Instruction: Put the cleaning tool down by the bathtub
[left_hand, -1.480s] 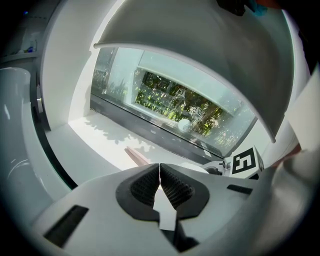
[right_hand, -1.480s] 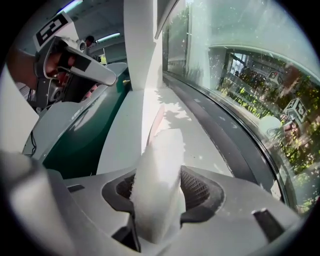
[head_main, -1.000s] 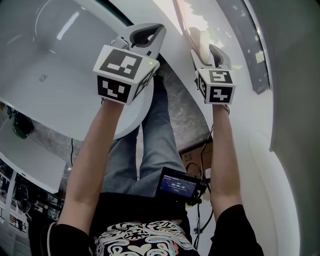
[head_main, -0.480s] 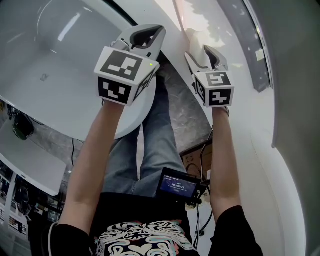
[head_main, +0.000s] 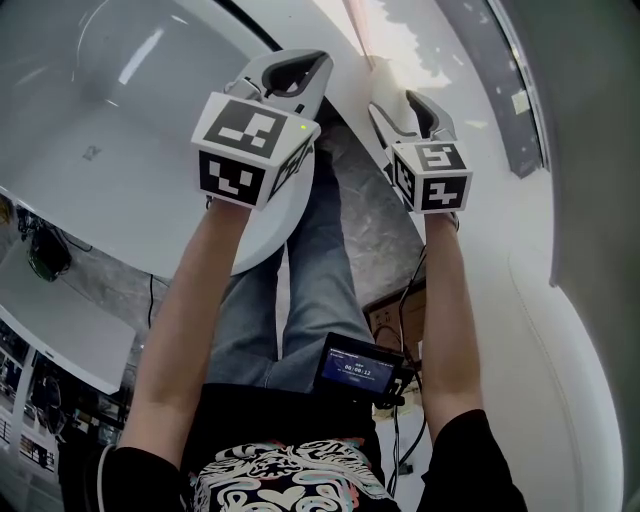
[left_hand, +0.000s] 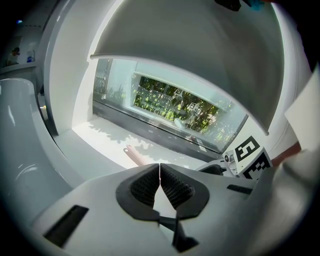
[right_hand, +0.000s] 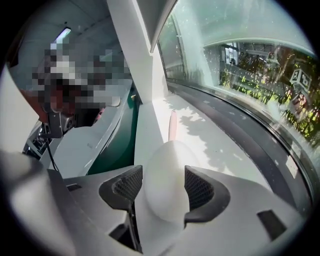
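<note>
The cleaning tool lies on the white window ledge (right_hand: 210, 140) beside the bathtub (right_hand: 92, 145). Its rounded white head (right_hand: 167, 160) points toward me and its pink handle (right_hand: 173, 126) points away along the ledge. My right gripper (right_hand: 163, 176) stands open around the head, pads to either side and not pressing. In the head view the right gripper (head_main: 402, 108) is low over the ledge at the upper right. My left gripper (head_main: 290, 72) hovers near the bathtub rim (head_main: 150, 210), shut and empty (left_hand: 160, 172). The left gripper view shows the pink handle (left_hand: 136, 155) on the ledge.
A long window (left_hand: 175, 107) runs behind the ledge. Below me are the person's jeans-clad legs (head_main: 320, 270), a marbled floor (head_main: 370, 215), a small screen device (head_main: 352, 370) and a cardboard box (head_main: 395, 305) with cables. The tub's dark green side (right_hand: 119, 142) borders the ledge.
The right gripper's jaws have spread apart, coming off the tool's white head, which now rests on the ledge. The left gripper has stayed put.
</note>
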